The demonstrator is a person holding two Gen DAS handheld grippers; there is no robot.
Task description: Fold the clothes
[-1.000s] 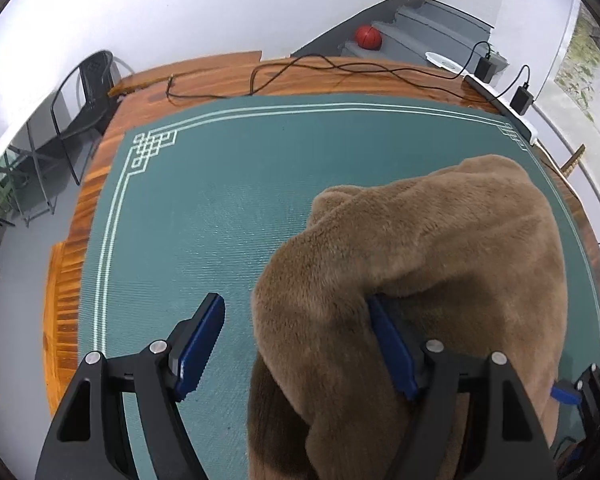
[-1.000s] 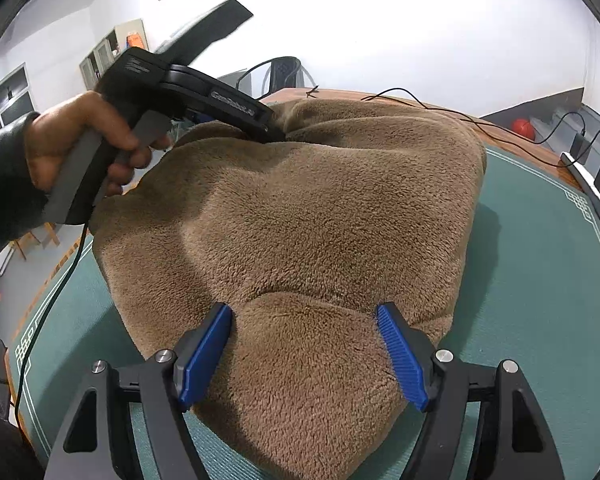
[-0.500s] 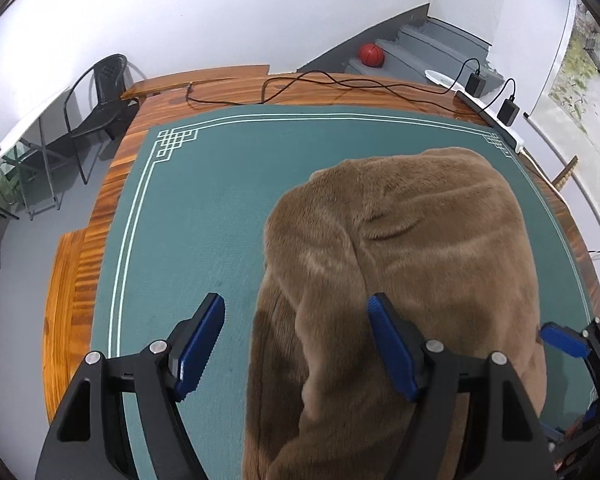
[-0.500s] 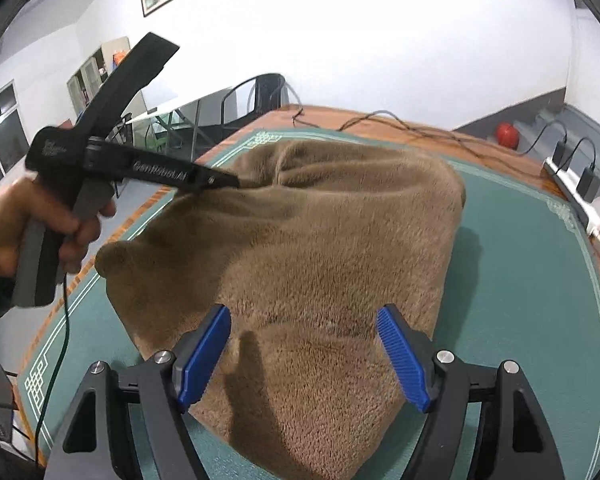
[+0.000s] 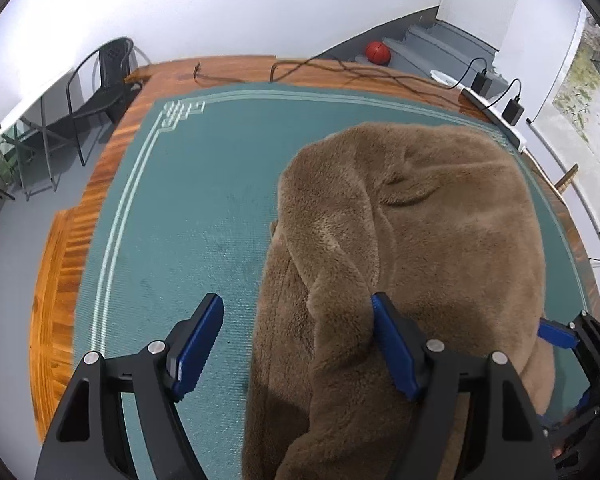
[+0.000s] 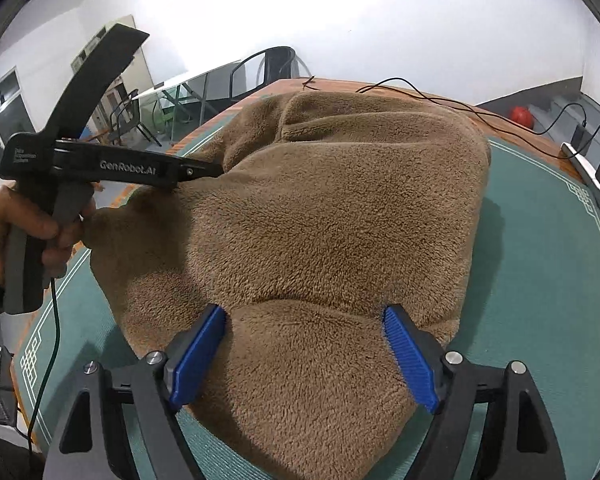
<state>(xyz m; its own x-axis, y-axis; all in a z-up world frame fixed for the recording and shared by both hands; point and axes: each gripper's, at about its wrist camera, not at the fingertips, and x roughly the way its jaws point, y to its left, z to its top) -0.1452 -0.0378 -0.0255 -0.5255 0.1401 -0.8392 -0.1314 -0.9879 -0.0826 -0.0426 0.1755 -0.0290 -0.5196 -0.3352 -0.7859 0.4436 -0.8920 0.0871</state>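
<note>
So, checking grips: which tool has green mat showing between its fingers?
The left tool: mat shows beside the brown fleece. The right tool, jaws just opening, straddles only fleece.

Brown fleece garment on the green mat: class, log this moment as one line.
brown fleece garment: heaped on green mat | left gripper: jaws open, astride garment edge | right gripper: jaws just opened, fleece between

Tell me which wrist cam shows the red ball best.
Left wrist view: the red ball sits whole on the grey steps, unobstructed. The right wrist view shows the same ball smaller, near the frame's right edge, with its lower part hidden behind the table edge.
</note>
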